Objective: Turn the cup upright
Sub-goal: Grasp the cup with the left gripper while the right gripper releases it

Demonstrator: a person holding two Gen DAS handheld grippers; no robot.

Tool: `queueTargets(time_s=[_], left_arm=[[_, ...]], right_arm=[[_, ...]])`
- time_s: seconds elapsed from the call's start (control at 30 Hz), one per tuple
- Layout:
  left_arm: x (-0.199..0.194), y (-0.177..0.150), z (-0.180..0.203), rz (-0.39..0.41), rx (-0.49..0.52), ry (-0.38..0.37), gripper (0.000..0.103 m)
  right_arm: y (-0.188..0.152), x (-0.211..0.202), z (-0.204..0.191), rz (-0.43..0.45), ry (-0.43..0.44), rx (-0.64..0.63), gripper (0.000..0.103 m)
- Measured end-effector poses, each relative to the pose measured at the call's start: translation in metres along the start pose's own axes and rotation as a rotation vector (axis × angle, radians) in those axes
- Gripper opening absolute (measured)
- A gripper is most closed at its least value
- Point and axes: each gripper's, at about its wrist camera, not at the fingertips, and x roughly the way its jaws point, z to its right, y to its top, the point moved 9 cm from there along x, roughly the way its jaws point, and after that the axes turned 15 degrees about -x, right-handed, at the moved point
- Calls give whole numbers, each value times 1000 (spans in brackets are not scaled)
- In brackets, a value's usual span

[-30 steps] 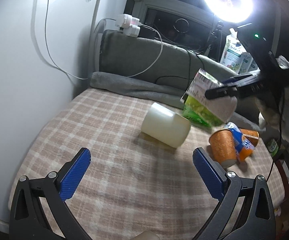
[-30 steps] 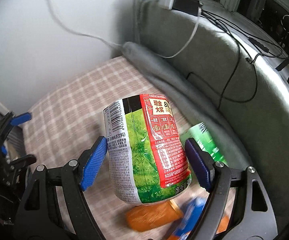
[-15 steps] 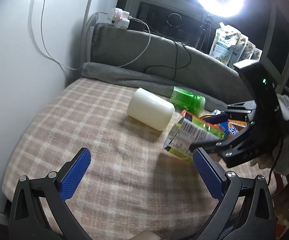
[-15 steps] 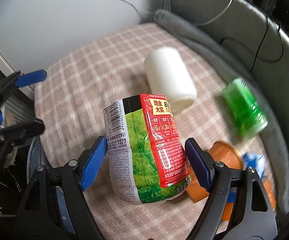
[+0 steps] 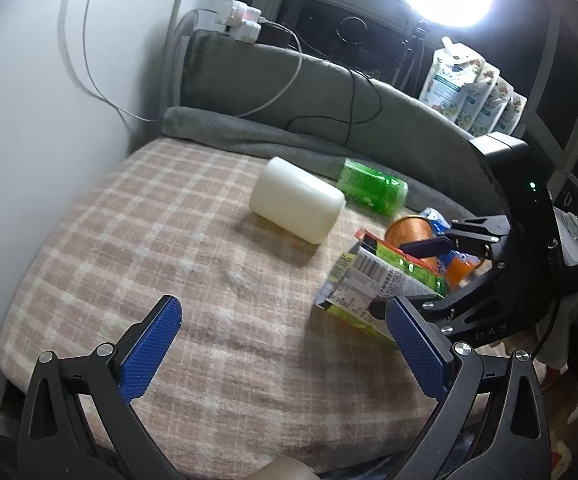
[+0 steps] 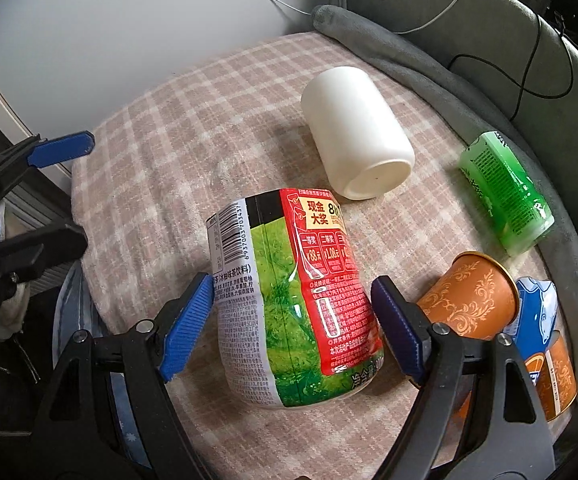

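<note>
Left wrist view: left gripper (image 5: 285, 344) is spread wide with nothing between the pads, hovering over the near edge of the plaid blanket (image 5: 169, 280). Green-label cup (image 5: 369, 292) sits right of and just beyond its right finger, clamped in the right gripper (image 5: 405, 276), long axis tilted, open end pointing left and slightly down toward the blanket. So the right hand is on the cup; the left is near but idle. White cup (image 5: 297, 206) lies on its side further back, well apart.

Right wrist view: right gripper (image 6: 293, 316) pinches the green-label cup (image 6: 293, 300) across its body near the closed base, which faces the camera; open end points away, just above the blanket (image 6: 161, 152). Whether the rim touches the fabric can't be told. Judgement: righting it needs a wrist rotation to bring the base down.

Count: one green-label cup, one white cup (image 6: 357, 132), one green can (image 6: 505, 192), one orange cup (image 6: 469, 296) on its side, one blue-orange pack (image 6: 541, 320) behind it. Two grippers.
</note>
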Motion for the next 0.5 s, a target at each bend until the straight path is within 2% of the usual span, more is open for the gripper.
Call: queueTargets(time_s=[0.2,0.27,0.5], left_arm=[[3,-4,0,-37,-45,-24,101],[7,-7,-2,-76,-89,-38,95],[17,-18,10,-186,-196,-126,95]], right_arm=[[1,-11,0,33,-8,14,84],[2,-21,2,55,-13,26,84],[-12,-73,15,167,-79,115,84]])
